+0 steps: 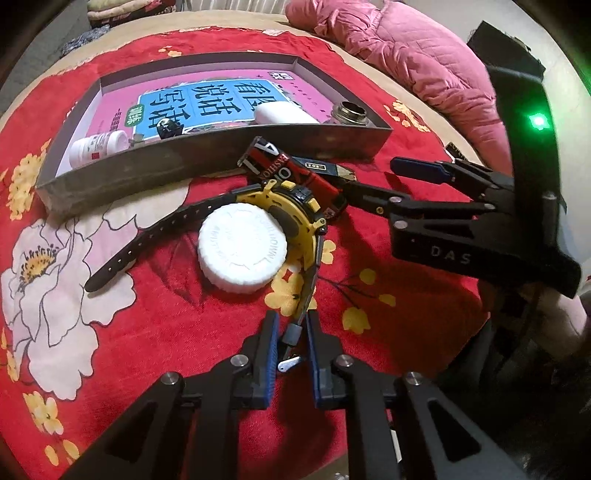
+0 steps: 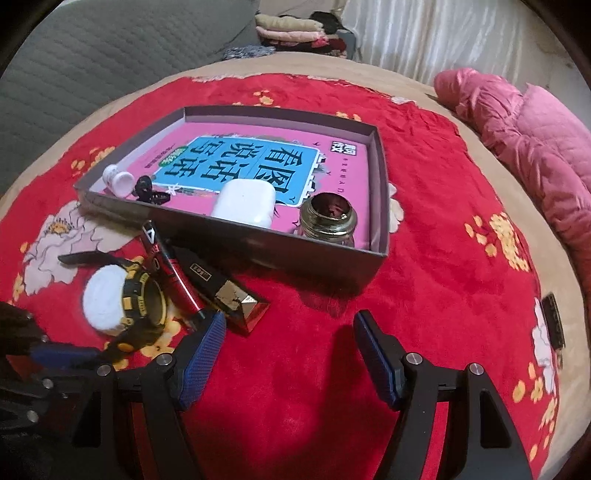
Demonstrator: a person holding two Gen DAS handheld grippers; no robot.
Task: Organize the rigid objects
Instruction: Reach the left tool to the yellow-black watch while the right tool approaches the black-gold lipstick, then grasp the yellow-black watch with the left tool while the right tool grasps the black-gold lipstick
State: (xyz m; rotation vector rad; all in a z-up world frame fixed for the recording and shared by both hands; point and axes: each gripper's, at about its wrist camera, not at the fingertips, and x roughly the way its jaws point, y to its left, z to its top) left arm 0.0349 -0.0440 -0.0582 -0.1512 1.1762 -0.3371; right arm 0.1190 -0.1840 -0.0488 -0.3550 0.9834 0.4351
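A grey box (image 1: 207, 162) (image 2: 266, 243) lies on the red flowered cloth and holds a pink book, a white pill bottle (image 1: 98, 146) (image 2: 118, 179), a white case (image 1: 282, 112) (image 2: 245, 201), a brass-necked jar (image 1: 349, 112) (image 2: 328, 218) and a small black thing (image 2: 146, 188). In front of it lie a yellow-and-black watch (image 1: 291, 218) (image 2: 142, 299), a white lid (image 1: 242, 253) (image 2: 103, 299), a red tube (image 1: 295, 173) (image 2: 173, 266) and a dark gold-tipped box (image 2: 229, 299). My left gripper (image 1: 291, 345) is shut on the watch's strap end. My right gripper (image 2: 290, 354) (image 1: 373, 175) is open and empty beside the gold-tipped box.
A pink quilted coat (image 1: 417, 70) (image 2: 532, 147) lies at the far right of the bed. Folded clothes (image 2: 291, 29) and a grey cushion (image 2: 92, 62) are at the back. A small dark object (image 2: 552, 319) lies on the cloth at the right.
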